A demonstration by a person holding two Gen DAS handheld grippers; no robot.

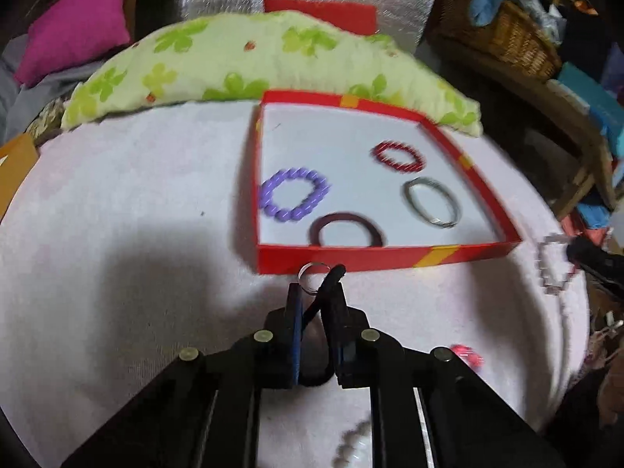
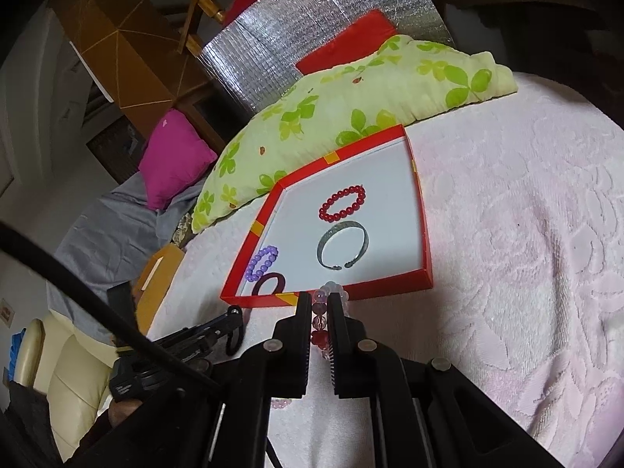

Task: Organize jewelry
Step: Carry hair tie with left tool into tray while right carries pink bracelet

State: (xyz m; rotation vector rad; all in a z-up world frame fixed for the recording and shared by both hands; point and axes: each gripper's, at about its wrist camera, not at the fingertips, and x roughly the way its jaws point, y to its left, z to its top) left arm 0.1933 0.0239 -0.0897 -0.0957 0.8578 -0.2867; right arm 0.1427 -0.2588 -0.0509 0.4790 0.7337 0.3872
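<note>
A red tray with a white floor lies on the pink bedspread. In it are a purple bead bracelet, a red bead bracelet, a silver bangle and a dark maroon band. Just before the tray's near wall, my left gripper is shut on a black hair band with a small silver ring beside it. My right gripper is shut on a bracelet of clear, pink and red beads, at the tray's near rim.
A green flowered pillow lies behind the tray, with a magenta cushion at the far left. A small red piece and a pale bead bracelet lie on the bedspread near me. A wicker basket stands at the back right.
</note>
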